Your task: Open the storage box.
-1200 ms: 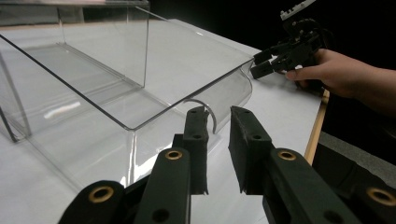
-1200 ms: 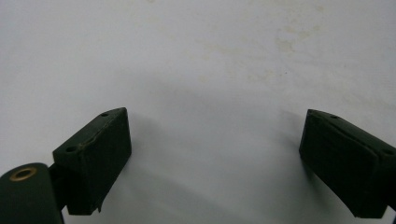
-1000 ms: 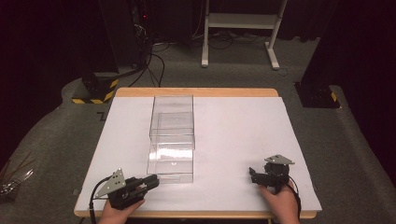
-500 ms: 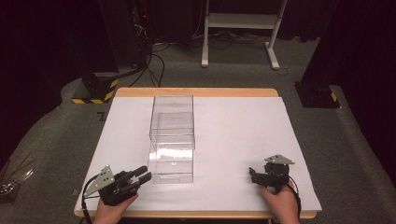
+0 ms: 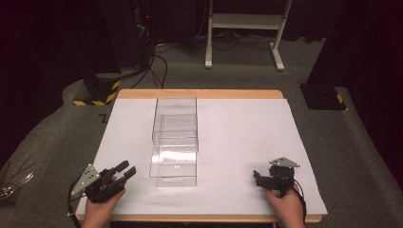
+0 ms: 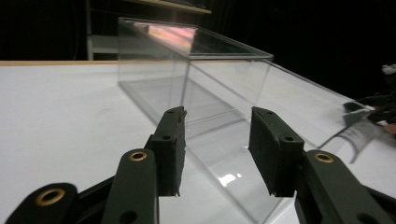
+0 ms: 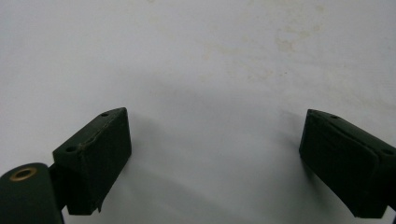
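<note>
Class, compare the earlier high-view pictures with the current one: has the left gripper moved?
Yes. The left gripper has backed away to the left from the near end of the clear plastic box, its jaws just opening with nothing between them.

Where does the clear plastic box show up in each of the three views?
High view: clear plastic box stands centre-left on the white table top, ahead of the left gripper.
Left gripper view: box stretches from upper centre to lower right, beyond the open jaws.
Right gripper view: not in it.
Shared landmark: the white table top.
</note>
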Tool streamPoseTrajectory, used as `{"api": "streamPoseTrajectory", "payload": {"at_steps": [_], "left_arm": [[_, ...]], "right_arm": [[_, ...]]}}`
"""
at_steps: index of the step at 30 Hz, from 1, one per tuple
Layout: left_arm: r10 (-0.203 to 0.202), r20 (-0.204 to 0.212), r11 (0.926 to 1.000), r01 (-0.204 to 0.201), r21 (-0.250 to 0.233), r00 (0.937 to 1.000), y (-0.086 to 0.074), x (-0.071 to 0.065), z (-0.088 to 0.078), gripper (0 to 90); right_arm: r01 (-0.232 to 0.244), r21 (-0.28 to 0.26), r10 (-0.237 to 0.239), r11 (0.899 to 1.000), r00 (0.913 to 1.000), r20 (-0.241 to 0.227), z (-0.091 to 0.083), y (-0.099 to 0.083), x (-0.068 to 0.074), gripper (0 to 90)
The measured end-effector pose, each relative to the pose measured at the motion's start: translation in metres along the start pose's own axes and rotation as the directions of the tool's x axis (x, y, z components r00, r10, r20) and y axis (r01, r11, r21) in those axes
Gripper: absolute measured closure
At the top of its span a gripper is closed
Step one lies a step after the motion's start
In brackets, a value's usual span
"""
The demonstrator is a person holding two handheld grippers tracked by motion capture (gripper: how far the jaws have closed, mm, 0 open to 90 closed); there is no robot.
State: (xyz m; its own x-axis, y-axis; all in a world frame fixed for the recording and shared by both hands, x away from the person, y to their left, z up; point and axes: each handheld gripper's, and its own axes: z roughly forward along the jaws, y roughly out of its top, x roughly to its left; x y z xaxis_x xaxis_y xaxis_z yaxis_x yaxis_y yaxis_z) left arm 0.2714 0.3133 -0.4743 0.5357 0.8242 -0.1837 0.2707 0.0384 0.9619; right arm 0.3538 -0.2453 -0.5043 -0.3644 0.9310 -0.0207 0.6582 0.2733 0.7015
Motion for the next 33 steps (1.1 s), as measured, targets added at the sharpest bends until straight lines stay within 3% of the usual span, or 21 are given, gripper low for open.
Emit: {"api": "streamPoseTrajectory", "payload": {"at_steps": [7, 8, 9, 10, 14, 18, 23, 24, 25, 26, 29, 33], "left_arm": [[0.021, -0.091, 0.9974, -0.014, 0.070, 0.9956, -0.005, 0.011, 0.002, 52.1], [-0.026, -0.109, 0.9976, 0.033, 0.060, 0.9937, -0.007, 0.008, 0.005, 51.5], [-0.024, -0.123, 0.9975, 0.032, 0.064, 0.9921, -0.008, 0.008, 0.007, 50.7], [0.061, -0.146, 0.9917, -0.043, 0.121, 0.9874, -0.008, 0.013, 0.005, 50.3], [0.111, -0.213, 0.9777, -0.068, 0.198, 0.9708, -0.012, 0.015, 0.012, 47.3], [0.154, -0.240, 0.9506, -0.077, 0.301, 0.9587, -0.020, 0.019, 0.020, 44.1], [0.179, -0.262, 0.9206, -0.068, 0.384, 0.9484, -0.022, 0.020, 0.029, 40.4], [0.185, -0.253, 0.9067, -0.065, 0.417, 0.9496, -0.022, 0.020, 0.032, 38.8], [0.190, -0.241, 0.8877, -0.062, 0.456, 0.9516, -0.022, 0.021, 0.036, 36.1], [0.185, -0.233, 0.8755, -0.052, 0.480, 0.9547, -0.022, 0.021, 0.039, 33.8], [0.149, -0.232, 0.8818, -0.023, 0.471, 0.9611, -0.022, 0.024, 0.039, 34.1], [0.149, -0.238, 0.8824, -0.020, 0.470, 0.9599, -0.023, 0.022, 0.039, 33.7]], "right_arm": [[0.000, 0.000, 0.000, 1.000, 1.0000, 0.000, 0.000, 0.000, 0.000, 9.2], [0.000, 0.000, 0.000, 1.000, 1.0000, 0.000, 0.000, 0.000, 0.000, 9.2], [0.000, 0.000, 0.000, 1.000, 1.0000, 0.000, 0.000, 0.000, 0.000, 9.2], [0.000, 0.000, 0.000, 1.000, 1.0000, 0.000, 0.000, 0.000, 0.000, 9.2], [0.000, 0.000, 0.000, 1.000, 1.0000, 0.000, 0.000, 0.000, 0.000, 9.2], [-0.001, 0.000, 0.001, 1.000, 1.0000, 0.000, 0.000, 0.000, 0.000, 9.2], [0.000, 0.000, 0.000, 1.000, 1.0000, 0.000, 0.000, 0.000, 0.000, 9.2], [0.000, 0.000, 0.000, 1.000, 1.0000, 0.000, 0.000, 0.000, 0.000, 9.2], [0.000, 0.000, 0.000, 1.000, 1.0000, 0.000, 0.000, 0.000, 0.000, 9.2], [0.000, 0.000, 0.000, 1.000, 1.0000, 0.000, 0.000, 0.000, 0.000, 9.2], [0.002, -0.001, -0.002, 1.000, 1.0000, 0.001, 0.000, 0.000, 0.000, 9.2], [0.001, -0.001, -0.001, 1.000, 1.0000, 0.001, 0.000, 0.000, 0.000, 9.2]]}}
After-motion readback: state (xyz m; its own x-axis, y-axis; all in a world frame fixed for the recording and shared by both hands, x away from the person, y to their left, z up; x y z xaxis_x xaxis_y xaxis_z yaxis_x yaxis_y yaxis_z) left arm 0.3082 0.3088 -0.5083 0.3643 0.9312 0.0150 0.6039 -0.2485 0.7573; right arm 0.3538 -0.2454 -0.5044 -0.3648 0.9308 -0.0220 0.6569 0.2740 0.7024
